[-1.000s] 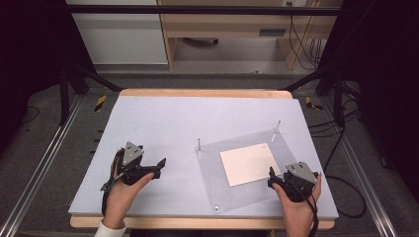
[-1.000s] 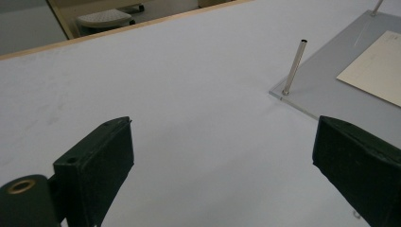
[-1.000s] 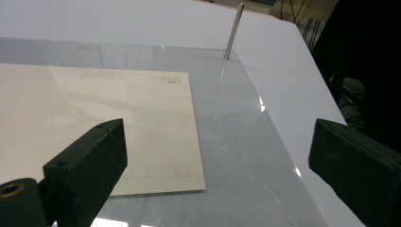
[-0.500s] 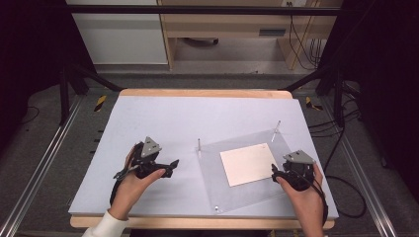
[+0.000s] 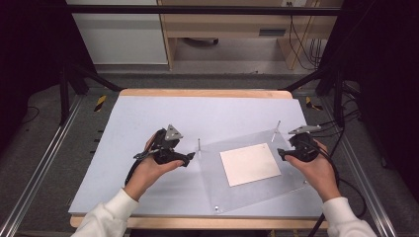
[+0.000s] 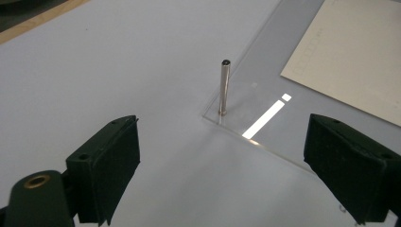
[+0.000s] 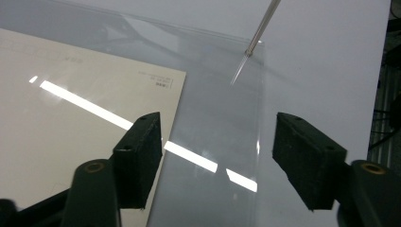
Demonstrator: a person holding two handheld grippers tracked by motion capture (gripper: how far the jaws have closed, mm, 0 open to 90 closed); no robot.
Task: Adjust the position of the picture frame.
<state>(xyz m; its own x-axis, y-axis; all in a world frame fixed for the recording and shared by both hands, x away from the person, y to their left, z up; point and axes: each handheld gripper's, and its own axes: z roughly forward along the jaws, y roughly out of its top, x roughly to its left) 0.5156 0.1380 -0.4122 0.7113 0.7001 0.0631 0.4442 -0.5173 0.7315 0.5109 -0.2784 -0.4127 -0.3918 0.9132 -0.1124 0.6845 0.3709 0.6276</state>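
A clear acrylic plate [image 5: 247, 190] lies skewed on the pale blue table top, with a beige sheet [image 5: 249, 164] resting on its middle. Thin metal pins stand at its corners: one at the left [image 5: 199, 144] and one at the far right [image 5: 277, 127]. My left gripper [image 5: 189, 157] is open just left of the left pin [image 6: 224, 87], its jaws wide on either side of the plate's corner [image 6: 222, 118]. My right gripper [image 5: 282, 153] hovers over the plate's right edge [image 7: 259, 142], near the beige sheet [image 7: 71, 118]. Its jaws have just been closing, stand apart, and grip nothing.
The blue top [image 5: 148, 118] has a wooden rim [image 5: 202, 93] at the far side. A small screw [image 5: 216, 207] sits in the plate's near corner. Metal rails [image 5: 44, 163] run down both sides, and cables [image 5: 341, 123] trail off at the right.
Both hands have moved away from the table's front edge. The left gripper has come rightward up to the left pin. The right gripper has gone farther along the plate's right edge, toward the far pin.
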